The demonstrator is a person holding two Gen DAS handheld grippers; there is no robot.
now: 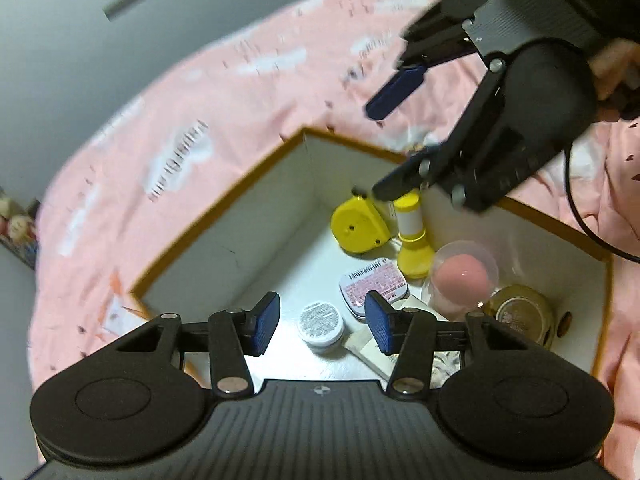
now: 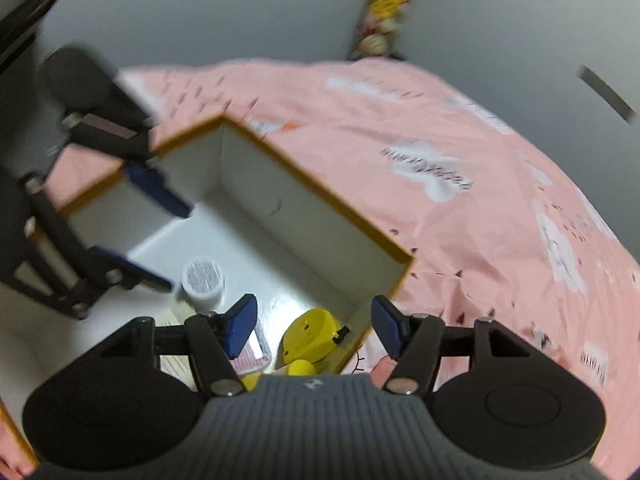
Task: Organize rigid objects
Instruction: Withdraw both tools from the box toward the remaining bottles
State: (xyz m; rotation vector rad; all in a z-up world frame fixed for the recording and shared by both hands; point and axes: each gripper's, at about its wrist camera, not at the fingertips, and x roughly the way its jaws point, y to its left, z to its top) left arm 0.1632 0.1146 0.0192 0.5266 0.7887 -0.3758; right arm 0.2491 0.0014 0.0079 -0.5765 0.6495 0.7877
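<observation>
left gripper (image 1: 322, 326) and right gripper (image 2: 314, 330), fingers apart, tilted over box (image 1: 224, 216)

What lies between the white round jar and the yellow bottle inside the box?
In the left wrist view, the pink-labelled tin lies between the white round jar and the yellow bottle.

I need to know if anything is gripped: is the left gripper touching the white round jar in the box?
Apart. The left wrist view shows the left gripper open above the box; the white round jar lies on its floor below.
</observation>
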